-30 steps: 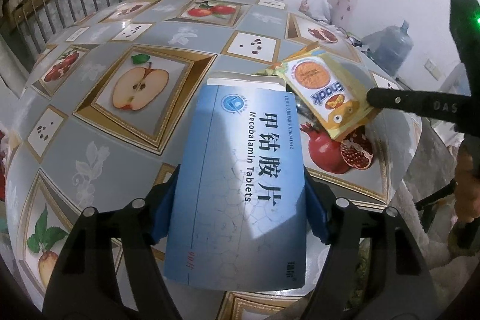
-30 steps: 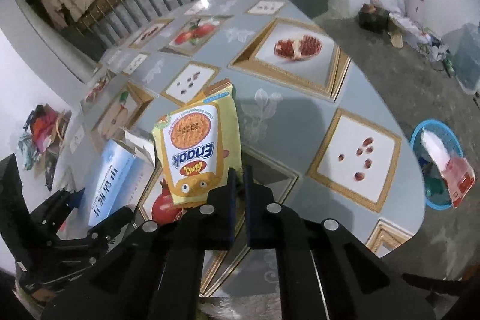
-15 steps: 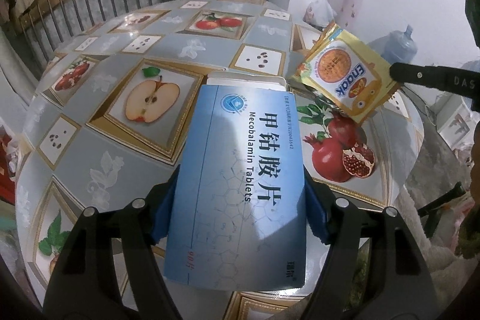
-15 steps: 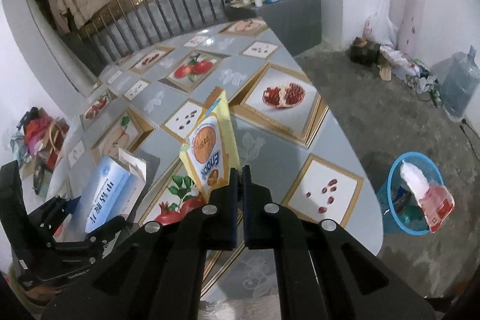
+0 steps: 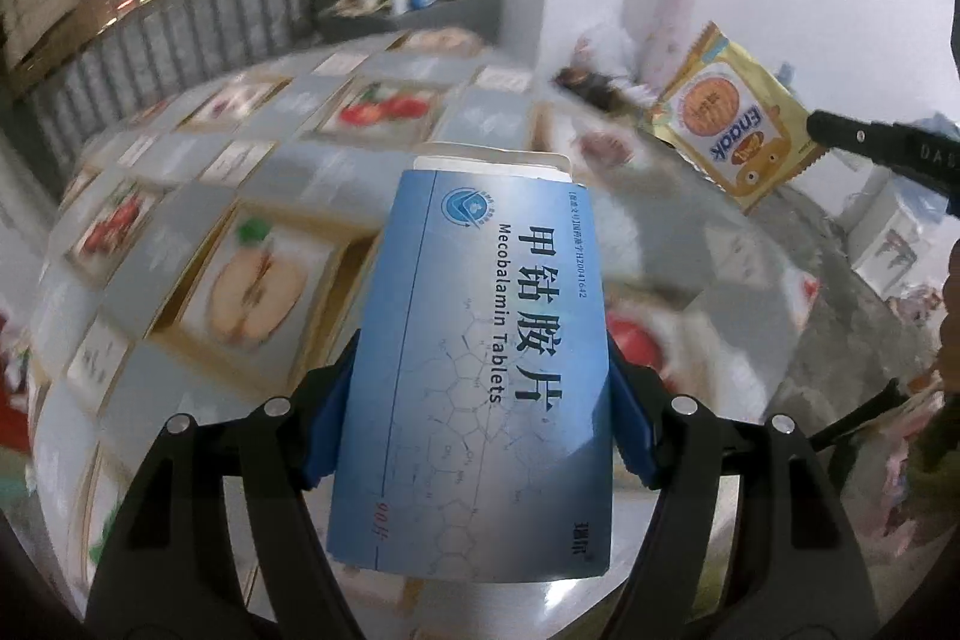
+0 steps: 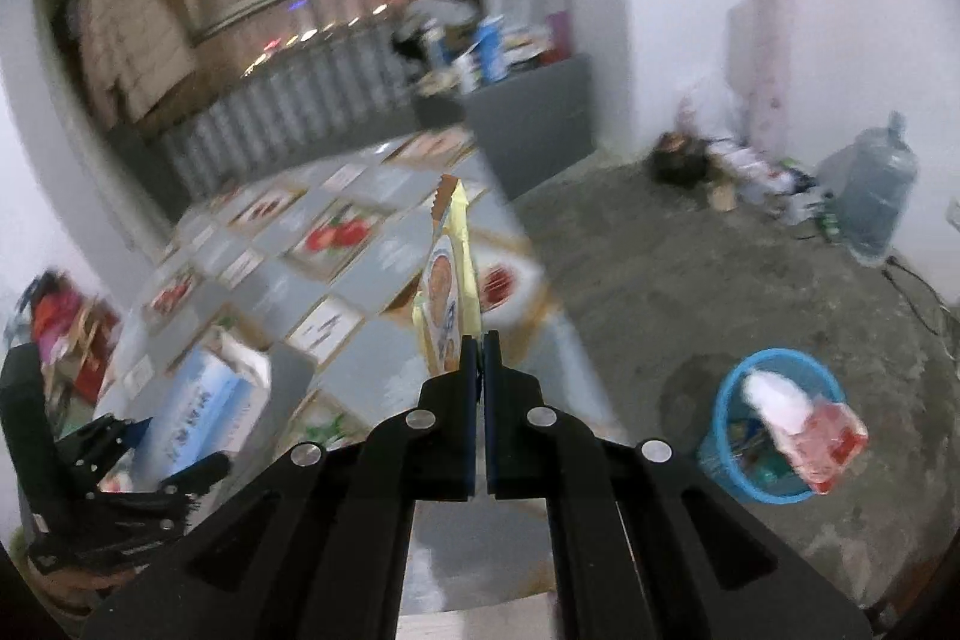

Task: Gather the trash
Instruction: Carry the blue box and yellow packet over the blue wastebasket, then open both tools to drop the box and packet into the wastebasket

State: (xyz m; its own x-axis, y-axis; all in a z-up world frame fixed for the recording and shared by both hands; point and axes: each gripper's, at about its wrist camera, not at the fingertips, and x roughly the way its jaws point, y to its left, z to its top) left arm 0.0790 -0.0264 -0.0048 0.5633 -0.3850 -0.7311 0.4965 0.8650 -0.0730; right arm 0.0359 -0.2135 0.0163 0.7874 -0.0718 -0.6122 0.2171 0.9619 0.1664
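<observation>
I am holding the blue tablet box [image 5: 480,370] in my left claw [image 5: 474,418], its blue pads [image 5: 327,424] pressing both long sides, and the box is hanging above the fruit-patterned worktop [image 5: 180,196]. My right claw [image 6: 480,370] is pinching shut on the bottom edge of the yellow snack packet [image 6: 447,274], which is standing edge-on over the worktop's rim. Farther off on the floor, a blue basket [image 6: 729,400] is sitting with wrappers [image 6: 804,430] in it, near a water jug [image 6: 876,196].
</observation>
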